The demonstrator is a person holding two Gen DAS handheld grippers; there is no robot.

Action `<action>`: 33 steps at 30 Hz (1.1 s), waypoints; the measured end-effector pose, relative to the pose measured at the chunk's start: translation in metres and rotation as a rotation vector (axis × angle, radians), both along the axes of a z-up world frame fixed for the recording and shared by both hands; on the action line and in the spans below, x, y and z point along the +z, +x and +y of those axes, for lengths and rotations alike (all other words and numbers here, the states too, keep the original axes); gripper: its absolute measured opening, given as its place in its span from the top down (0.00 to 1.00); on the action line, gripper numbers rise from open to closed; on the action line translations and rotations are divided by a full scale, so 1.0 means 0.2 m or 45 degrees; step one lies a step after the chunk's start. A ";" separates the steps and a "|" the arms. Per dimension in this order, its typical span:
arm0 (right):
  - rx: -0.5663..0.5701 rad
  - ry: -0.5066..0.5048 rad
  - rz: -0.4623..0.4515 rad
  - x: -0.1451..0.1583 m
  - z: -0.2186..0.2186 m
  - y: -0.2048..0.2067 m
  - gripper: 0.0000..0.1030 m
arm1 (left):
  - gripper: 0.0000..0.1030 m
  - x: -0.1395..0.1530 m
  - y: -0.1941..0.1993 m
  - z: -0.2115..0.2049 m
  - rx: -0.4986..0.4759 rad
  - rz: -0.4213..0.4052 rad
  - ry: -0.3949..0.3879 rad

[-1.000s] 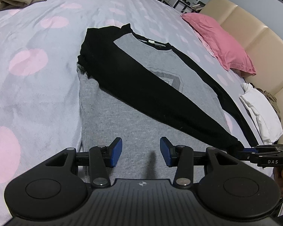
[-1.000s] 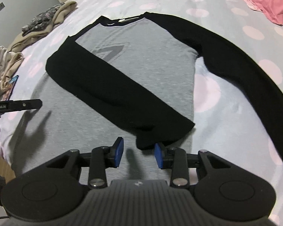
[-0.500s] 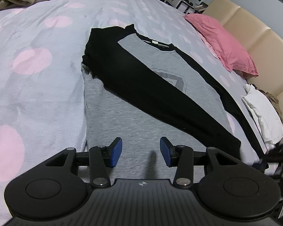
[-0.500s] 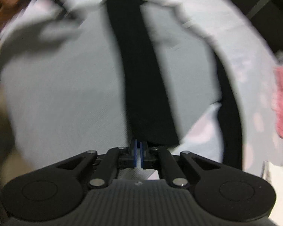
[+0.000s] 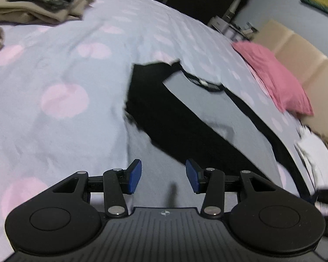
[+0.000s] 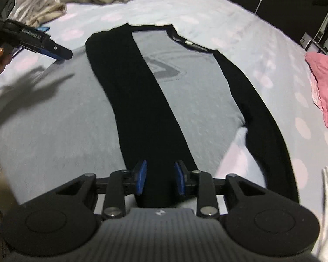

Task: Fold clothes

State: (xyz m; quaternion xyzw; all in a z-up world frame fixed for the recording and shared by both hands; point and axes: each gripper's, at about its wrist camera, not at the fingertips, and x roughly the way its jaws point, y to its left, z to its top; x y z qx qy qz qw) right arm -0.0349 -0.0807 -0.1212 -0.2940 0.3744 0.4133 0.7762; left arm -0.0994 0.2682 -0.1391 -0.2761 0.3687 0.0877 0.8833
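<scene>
L wrist view: left gripper point(image 5: 163, 176) roughly half open w/ nothing between its pads, over the grey hem of the shirt point(image 5: 210, 118) spread on the bed point(image 5: 54, 69). R wrist view: right gripper point(image 6: 160, 177) has just been opening, narrow gap, black sleeve point(image 6: 142, 100) lying between the pads, not pinched.

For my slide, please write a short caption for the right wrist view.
Right gripper, jaws just reopened, straddles the folded black sleeve of a grey shirt.

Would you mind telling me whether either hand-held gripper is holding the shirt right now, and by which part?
Nothing is held. The left hand-held gripper is open over the shirt; the right hand-held gripper, jaws just opening, straddles the folded black sleeve's cuff end without pinching it.
</scene>
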 end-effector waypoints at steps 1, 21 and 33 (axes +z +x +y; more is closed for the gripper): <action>-0.007 -0.004 0.006 -0.03 0.01 0.00 0.69 | 0.59 0.00 0.01 0.02 0.023 -0.005 0.003; 0.027 -0.059 0.074 -0.12 0.02 -0.01 0.62 | 0.87 -0.10 0.15 0.06 0.090 0.120 0.309; 0.021 0.012 0.157 -0.02 -0.14 0.02 0.54 | 0.76 0.11 0.04 -0.03 0.137 0.055 0.350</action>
